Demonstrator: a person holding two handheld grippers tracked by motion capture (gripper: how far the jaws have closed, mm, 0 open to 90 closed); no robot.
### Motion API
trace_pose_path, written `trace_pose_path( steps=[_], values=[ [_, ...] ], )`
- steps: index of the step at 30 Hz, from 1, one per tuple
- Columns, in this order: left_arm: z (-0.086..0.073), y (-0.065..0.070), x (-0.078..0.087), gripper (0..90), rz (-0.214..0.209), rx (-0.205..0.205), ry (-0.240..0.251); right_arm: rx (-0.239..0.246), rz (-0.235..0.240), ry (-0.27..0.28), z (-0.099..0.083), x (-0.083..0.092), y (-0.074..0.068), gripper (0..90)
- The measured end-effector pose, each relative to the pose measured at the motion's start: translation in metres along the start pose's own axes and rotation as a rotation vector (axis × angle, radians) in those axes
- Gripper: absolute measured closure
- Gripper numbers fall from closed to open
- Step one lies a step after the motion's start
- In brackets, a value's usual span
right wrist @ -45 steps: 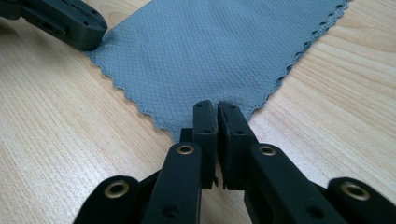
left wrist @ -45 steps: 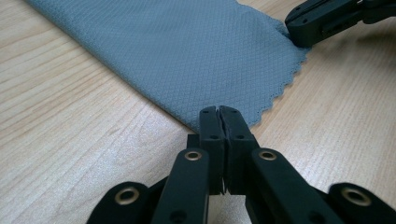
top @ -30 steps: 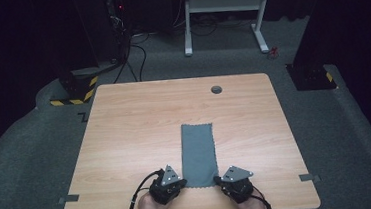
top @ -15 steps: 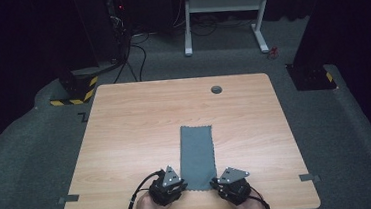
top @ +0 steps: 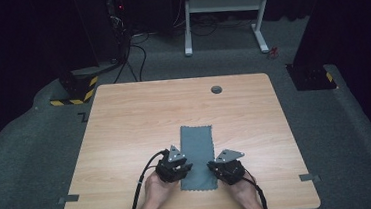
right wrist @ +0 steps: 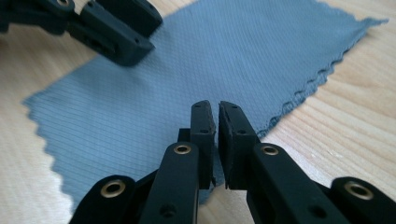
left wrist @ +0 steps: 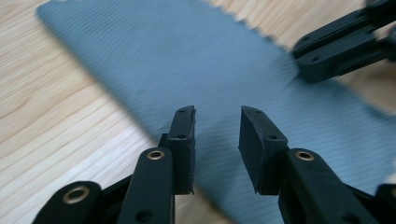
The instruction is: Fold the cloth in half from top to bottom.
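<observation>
I'm working in a dark lab or studio: lone wooden table (top: pixel 126 139), grey carpet (top: pixel 22 162), cables (top: pixel 134 53), hazard-striped block (top: pixel 74 88).

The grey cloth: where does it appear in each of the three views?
High view: cloth lies flat on the table's near middle, between both grippers.
Left gripper view: cloth runs from upper left to lower right.
Right gripper view: cloth spreads across the centre.
Shared landmark: its zigzag edge.
</observation>
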State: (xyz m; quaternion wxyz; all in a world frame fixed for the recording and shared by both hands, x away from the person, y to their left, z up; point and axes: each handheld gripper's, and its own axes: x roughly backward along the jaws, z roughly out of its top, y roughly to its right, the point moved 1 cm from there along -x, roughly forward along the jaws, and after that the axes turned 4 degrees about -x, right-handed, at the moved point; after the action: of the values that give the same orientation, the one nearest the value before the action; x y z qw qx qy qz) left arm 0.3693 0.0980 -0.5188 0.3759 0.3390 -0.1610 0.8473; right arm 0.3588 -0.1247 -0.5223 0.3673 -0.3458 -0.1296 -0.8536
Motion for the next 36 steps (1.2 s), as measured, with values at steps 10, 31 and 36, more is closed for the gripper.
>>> trace_pose_path(
  steps=[10,31,36],
  values=[
    [-0.002,-0.013,0.004,64.8,0.011,0.043,0.054,0.012,0.001,-0.021,-0.003,-0.002,0.003,84.1],
    [0.020,-0.046,-0.016,60.2,0.032,0.118,0.051,0.019,0.010,-0.016,-0.003,-0.002,0.004,84.1],
    [0.034,-0.051,-0.031,59.4,0.032,0.111,0.037,0.020,0.013,-0.020,-0.003,-0.002,0.005,84.1]
  ],
)
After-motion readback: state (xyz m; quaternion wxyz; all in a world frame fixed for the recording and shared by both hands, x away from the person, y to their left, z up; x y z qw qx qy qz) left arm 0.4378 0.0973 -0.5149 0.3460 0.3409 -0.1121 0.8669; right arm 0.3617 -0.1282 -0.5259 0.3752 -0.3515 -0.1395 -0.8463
